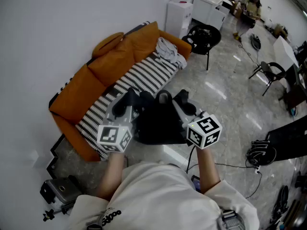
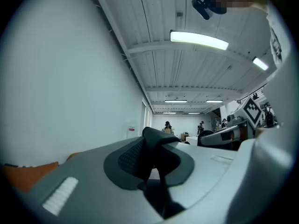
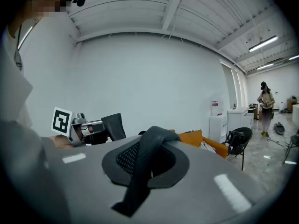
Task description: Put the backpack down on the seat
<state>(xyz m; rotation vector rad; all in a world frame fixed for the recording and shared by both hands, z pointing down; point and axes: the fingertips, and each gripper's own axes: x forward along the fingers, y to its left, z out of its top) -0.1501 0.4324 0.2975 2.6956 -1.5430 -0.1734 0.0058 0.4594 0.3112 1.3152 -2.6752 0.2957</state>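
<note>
Closest to the camera, the person's two hands each hold a gripper, and the marker cubes stand side by side above the white sleeves. The left gripper (image 1: 130, 99) points level; in its own view the jaws are closed tight on a black strap (image 2: 150, 146), which comes up over the dark pad and folds down between them. The right gripper (image 1: 180, 98) points a little downward, and its jaws are closed in the same way on the other strap (image 3: 145, 164), a flat woven band that runs across the pad and hangs toward the camera.

Between and just beyond the two grippers is the black backpack (image 1: 158, 122), held by these straps. In the head view it is at the front edge of the sofa's seat, toward the end of the seat nearest to the person. I cannot tell whether its bottom already touches the seat.

Behind it stands the orange sofa (image 1: 108, 63) against the white wall. A black-and-white striped cover (image 1: 144, 78) lies along its seat, and a crumpled grey cloth (image 1: 169, 51) lies at the far end of the seat, beside the far armrest.

Beyond the sofa's far end a black chair (image 1: 204, 36) stands on the shiny grey floor (image 1: 225, 95), and white cabinets (image 1: 192, 8) stand behind it at the wall. Farthest away, another person (image 1: 249, 8) stands in the room.
</note>
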